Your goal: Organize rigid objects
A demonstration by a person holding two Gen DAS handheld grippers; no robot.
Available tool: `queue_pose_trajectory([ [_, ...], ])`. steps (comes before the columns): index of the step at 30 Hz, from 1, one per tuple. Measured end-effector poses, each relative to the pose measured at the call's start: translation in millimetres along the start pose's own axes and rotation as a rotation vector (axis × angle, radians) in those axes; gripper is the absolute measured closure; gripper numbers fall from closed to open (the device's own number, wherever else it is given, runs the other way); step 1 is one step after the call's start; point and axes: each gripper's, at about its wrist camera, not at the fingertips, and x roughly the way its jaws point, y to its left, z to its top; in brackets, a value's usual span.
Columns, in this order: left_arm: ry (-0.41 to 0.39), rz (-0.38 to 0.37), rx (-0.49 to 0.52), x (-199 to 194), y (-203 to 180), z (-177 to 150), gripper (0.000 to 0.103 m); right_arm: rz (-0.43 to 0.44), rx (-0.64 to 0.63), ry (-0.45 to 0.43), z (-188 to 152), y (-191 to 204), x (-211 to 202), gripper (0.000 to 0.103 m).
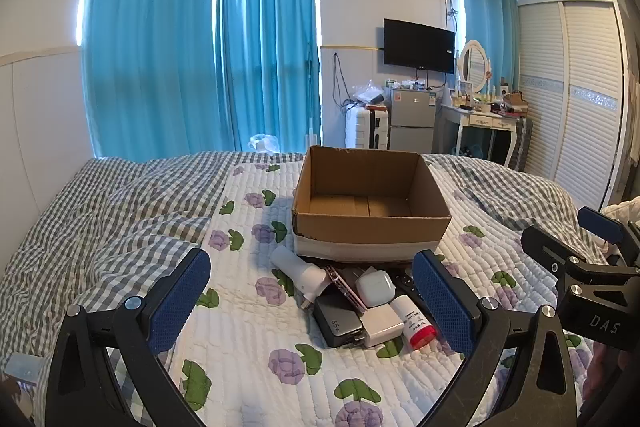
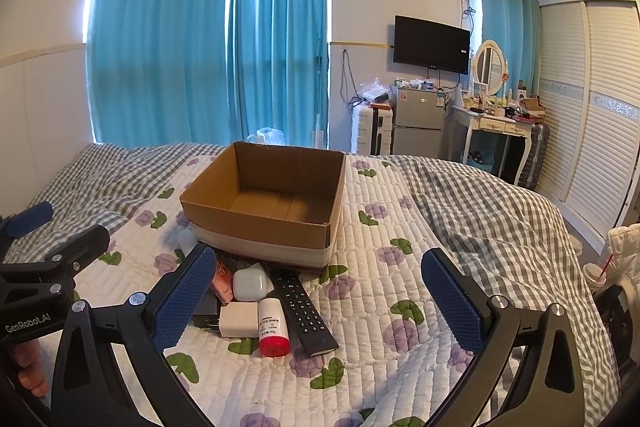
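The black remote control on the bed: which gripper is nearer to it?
Right. The remote control lies between the right gripper's open fingers; the left gripper sits further left, over the chargers.

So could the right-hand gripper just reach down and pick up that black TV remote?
Probably yes. The right gripper is open, and the remote lies on the quilt between its fingers, its top bare. The red-capped bottle beside it may crowd one finger.
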Motion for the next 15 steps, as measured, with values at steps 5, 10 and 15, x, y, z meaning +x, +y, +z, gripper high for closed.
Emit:
queue_pose_trajectory([
  [5, -0.001, 0.000, 0.000, -0.1, 0.0, 0.0, 0.000, -0.004, 0.008, 0.008, -0.5, -1.1, 0.6, 0.000],
  [10, 0.002, 0.001, 0.000, 0.3, -0.5, -0.7, 0.000, -0.003, 0.008, 0.008, -0.8, -1.4, 0.1, 0.000],
  [15, 0.003, 0.005, 0.003, 0.1, -0.5, -0.8, 0.000, -0.001, 0.006, 0.011, -1.4, -1.4, -0.1, 0.000],
])
